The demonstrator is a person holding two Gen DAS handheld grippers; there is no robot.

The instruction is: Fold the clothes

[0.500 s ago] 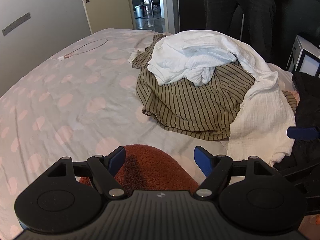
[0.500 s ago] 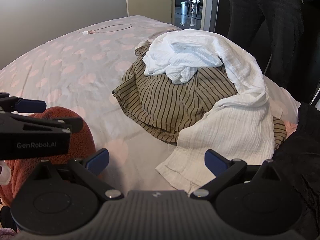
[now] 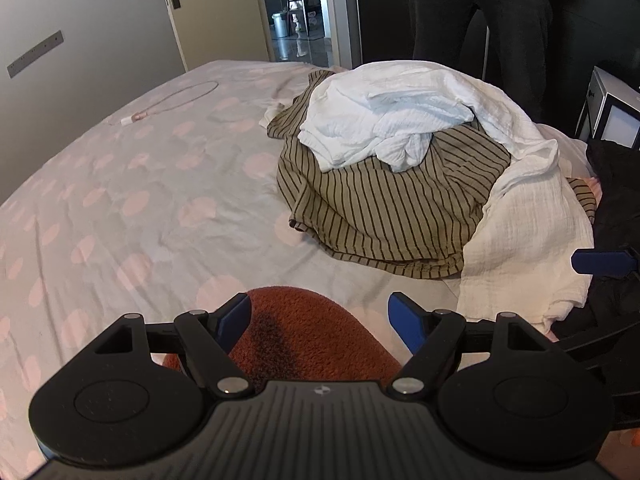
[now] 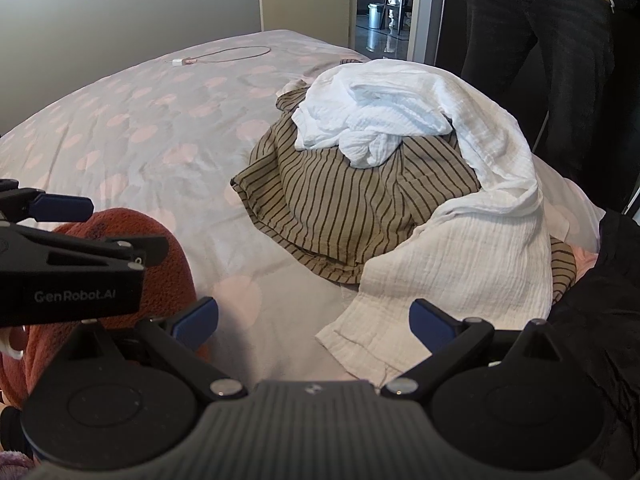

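A pile of clothes lies on the bed: a white crinkled garment (image 3: 400,108) (image 4: 400,112) on top of an olive striped garment (image 3: 392,208) (image 4: 352,208). A rust-red fleecy garment (image 3: 312,332) (image 4: 160,264) lies at the near edge. My left gripper (image 3: 320,320) is open, its jaws standing apart over the rust-red garment without closing on it. My right gripper (image 4: 314,316) is open and empty, just above the sheet by the white garment's near hem (image 4: 360,344). The left gripper's body also shows at the left of the right wrist view.
The bed sheet (image 3: 120,200) is grey with pink dots. A charging cable (image 3: 172,100) lies at the far side. A person in dark trousers (image 3: 480,12) stands behind the pile. A dark garment (image 4: 600,300) lies at the right. An open doorway (image 3: 296,4) is at the back.
Both grippers have held almost still; the view barely shifts. The clothes have not moved.
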